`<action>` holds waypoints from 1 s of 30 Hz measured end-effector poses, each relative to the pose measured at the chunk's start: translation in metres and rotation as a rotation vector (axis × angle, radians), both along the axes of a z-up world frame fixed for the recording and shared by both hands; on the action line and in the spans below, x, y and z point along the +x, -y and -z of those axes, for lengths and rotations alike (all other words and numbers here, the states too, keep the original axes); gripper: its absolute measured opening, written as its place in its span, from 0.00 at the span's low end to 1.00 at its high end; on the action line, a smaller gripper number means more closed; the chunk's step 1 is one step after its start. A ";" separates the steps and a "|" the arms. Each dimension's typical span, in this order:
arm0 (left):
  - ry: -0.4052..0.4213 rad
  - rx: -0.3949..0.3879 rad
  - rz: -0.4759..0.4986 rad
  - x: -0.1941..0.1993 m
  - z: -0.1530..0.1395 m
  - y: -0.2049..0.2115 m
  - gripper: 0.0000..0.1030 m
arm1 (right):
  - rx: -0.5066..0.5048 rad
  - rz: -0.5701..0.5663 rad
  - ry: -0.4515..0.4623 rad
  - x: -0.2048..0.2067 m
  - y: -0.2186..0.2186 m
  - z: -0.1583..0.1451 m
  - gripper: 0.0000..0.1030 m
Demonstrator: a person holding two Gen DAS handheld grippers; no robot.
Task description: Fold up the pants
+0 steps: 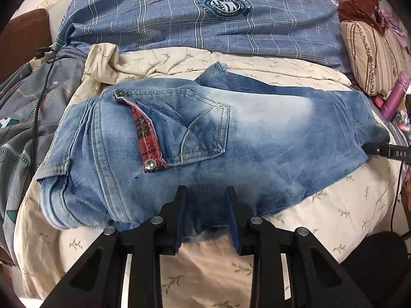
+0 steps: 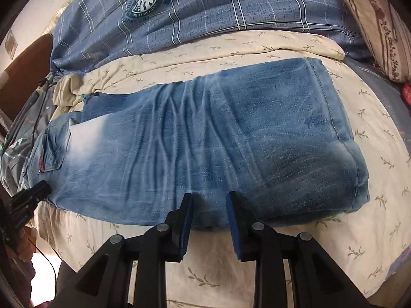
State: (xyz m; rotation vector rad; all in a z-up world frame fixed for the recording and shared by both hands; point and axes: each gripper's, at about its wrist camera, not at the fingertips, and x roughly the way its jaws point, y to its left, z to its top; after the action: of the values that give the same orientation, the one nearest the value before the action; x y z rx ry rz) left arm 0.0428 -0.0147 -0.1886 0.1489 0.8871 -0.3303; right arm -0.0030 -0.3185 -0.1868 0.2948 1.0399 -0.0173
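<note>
While both grippers point down at the bed, the jeans (image 1: pixel 195 138) lie flat across the cream leaf-print sheet (image 1: pixel 334 220), folded lengthwise, and serve as the landmark. At the jeans' near edge, below the back pocket (image 1: pixel 190 125), sits the left gripper (image 1: pixel 206 192). Its blue-padded fingers (image 1: pixel 179 220) stand a little apart with denim bunched in the gap. The pads look pressed on that fold, so gripping the jeans, though the contact itself is shadowed. In the right wrist view the right gripper (image 2: pixel 209 196) sits at the same near edge, further toward the leg end. Its fingers (image 2: pixel 186 225) are narrowly spread over a ridge of denim, apparently pinching it. Each gripper shows in the other's view: the right one as a black tip at the jeans' right edge, the left one (image 2: pixel 30 197) at the jeans' lower left corner. The waistband with the red plaid pocket trim (image 1: pixel 146 138) is on the jeans' left end. The hemmed leg end (image 2: pixel 331 118) is on their right. Left of the jeans is a grey patterned blanket (image 1: pixel 23 118) with a black cable (image 1: pixel 43 95) over it. Right of the jeans is a purple bottle (image 1: pixel 395 95). Beyond the jeans is a blue plaid quilt (image 1: pixel 179 18) with a round badge, and a striped pillow (image 1: pixel 372 56) at its right.
</note>
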 end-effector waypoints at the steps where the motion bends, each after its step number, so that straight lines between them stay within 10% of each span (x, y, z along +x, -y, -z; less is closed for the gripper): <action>1: 0.003 -0.005 -0.001 -0.002 0.000 -0.001 0.29 | 0.011 0.005 0.002 -0.001 0.001 0.001 0.29; 10: 0.012 -0.160 -0.056 0.011 -0.041 -0.019 0.30 | 0.021 0.041 0.072 0.011 0.032 -0.045 0.29; 19: 0.005 -0.093 -0.183 0.051 -0.042 -0.025 0.54 | -0.002 0.118 0.074 0.077 0.050 -0.040 0.29; 30: -0.016 -0.032 -0.188 0.052 -0.020 -0.033 0.55 | -0.005 0.182 0.074 0.091 0.050 -0.041 0.31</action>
State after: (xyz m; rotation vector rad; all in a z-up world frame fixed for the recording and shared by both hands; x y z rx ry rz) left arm 0.0945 0.0185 -0.1690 0.0327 0.9033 -0.1711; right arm 0.0884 -0.3680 -0.1463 0.3817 0.9365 -0.1714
